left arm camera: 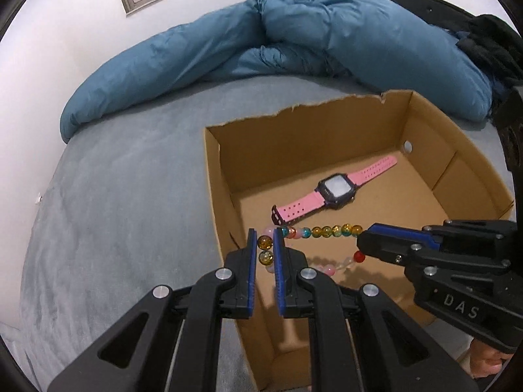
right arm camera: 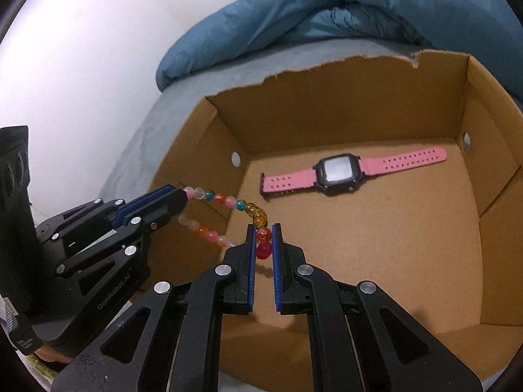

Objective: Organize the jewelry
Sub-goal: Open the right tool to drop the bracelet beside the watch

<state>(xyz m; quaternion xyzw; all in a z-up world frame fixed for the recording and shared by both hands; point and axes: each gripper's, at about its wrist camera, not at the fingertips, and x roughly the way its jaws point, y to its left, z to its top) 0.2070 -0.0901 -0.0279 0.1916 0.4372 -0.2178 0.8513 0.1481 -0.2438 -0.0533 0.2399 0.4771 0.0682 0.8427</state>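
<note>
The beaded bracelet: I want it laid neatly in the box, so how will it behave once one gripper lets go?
The beaded bracelet sags between the left gripper and right gripper, so it is probably floppy and would swing down. Its round, glossy beads may roll or slide across the cardboard box floor.

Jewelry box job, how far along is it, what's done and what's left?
Done: the pink watch already lies flat on the floor of the cardboard box. In hand: the bead bracelet is stretched between the left gripper and right gripper, jaws shut on it, above the box. Left: lower and release it inside. No other jewelry is in view.
</note>
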